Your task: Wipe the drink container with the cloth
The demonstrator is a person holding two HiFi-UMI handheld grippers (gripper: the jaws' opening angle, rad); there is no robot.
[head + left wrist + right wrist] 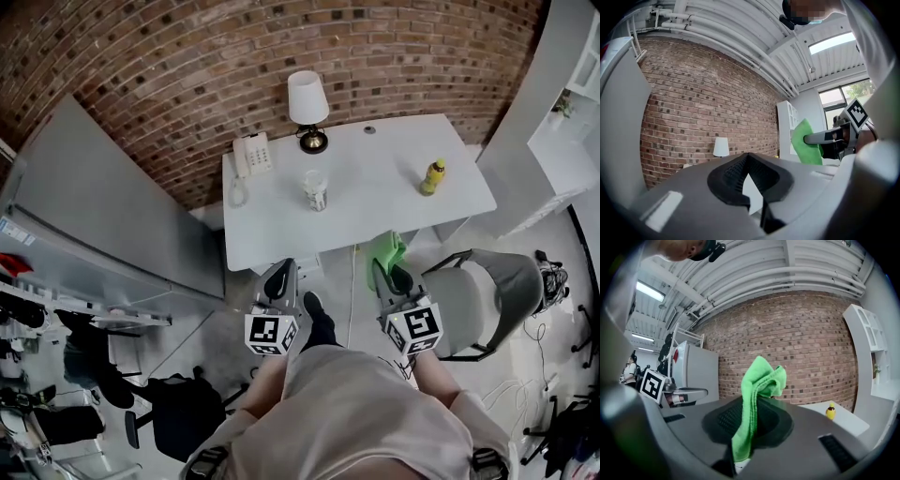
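The green cloth [759, 380] is pinched in the right tool [389, 274], with its bulk bunched above the jaws and a tail hanging below them, so that a loose pad is available for wiping. The left tool [749, 176] is pressed together at the tips, with nothing between the jaws; it is judged to be kept free to steady the container. Both tools are held in the air, well short of the lamp [307, 108] and off the near edge of the white surface [375, 202], so wiping is judged not yet begun. The yellow bottle [432, 176] stands upright on the surface, well to the right of the lamp, clear of other things and open to a grasp. A cup [316, 190] stands just in front of the lamp, and a telephone [252, 153] lies to the left of the lamp. Which of the bottle and the cup is meant by the task cannot be settled; the bottle is judged the likelier. The print on the cup and the label on the bottle are too small to be read. The lower part of the cloth is hidden inside the jaws. In the left gripper view the bottle is not shown, and the surface is largely covered by the tool body.
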